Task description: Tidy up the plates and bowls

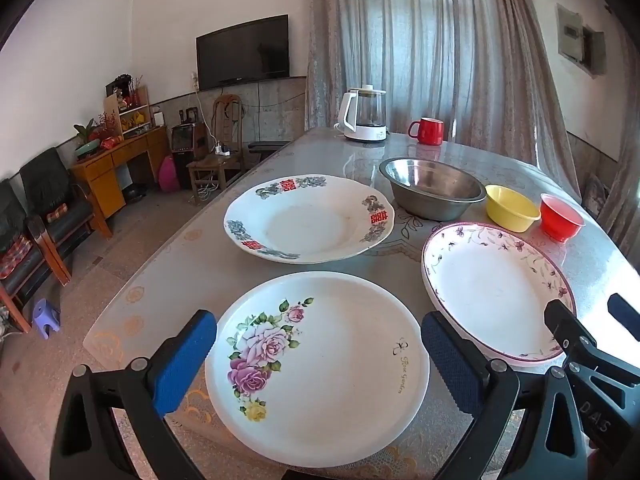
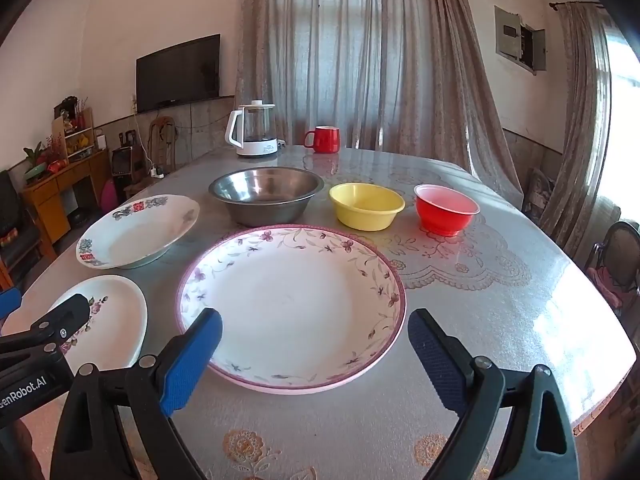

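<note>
While both grippers hang over the near edge of the table with jaws wide and nothing between them, three plates and three bowls lie spread on it. Nearest the left gripper is a white rose plate; the right gripper is above a pink-rimmed vine plate. Farther back on the left sits a deep plate with red characters. Behind them stand a steel bowl, a yellow bowl and a red bowl, in a row, apart. One kettle and one red mug stand at the far edge.
</note>
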Motion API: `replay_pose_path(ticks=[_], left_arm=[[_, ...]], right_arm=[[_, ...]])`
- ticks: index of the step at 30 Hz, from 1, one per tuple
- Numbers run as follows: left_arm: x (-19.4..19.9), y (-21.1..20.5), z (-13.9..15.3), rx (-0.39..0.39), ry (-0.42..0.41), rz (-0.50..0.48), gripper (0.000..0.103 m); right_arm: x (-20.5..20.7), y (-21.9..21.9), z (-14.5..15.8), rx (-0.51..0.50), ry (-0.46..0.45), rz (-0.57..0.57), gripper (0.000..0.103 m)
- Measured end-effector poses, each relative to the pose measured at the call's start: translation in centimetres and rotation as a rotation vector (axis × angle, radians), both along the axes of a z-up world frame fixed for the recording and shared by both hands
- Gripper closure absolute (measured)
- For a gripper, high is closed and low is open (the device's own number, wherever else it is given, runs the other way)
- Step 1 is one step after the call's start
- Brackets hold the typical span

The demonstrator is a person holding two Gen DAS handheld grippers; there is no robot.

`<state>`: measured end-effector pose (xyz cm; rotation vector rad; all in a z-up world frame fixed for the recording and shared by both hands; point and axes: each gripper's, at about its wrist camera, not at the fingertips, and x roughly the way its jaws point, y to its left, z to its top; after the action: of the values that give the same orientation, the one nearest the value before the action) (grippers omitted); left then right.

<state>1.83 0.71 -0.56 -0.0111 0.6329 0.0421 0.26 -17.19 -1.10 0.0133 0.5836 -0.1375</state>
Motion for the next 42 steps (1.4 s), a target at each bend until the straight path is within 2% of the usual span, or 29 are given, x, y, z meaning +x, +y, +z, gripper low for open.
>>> replay_pose_path(ticks=[19, 42], left_arm=[[0.6, -0.8, -0.6, 0.016, 0.028, -0.024, 0.0], [0.2, -1.0, 0.1, 0.024, 0.016, -0.026, 0.0]], right_arm=[[0.8, -0.7, -0.3, 0.035, 0.01, 0.008, 0.007], [0.5, -1.6, -0.1, 0.056, 0.003, -0.011, 0.007]])
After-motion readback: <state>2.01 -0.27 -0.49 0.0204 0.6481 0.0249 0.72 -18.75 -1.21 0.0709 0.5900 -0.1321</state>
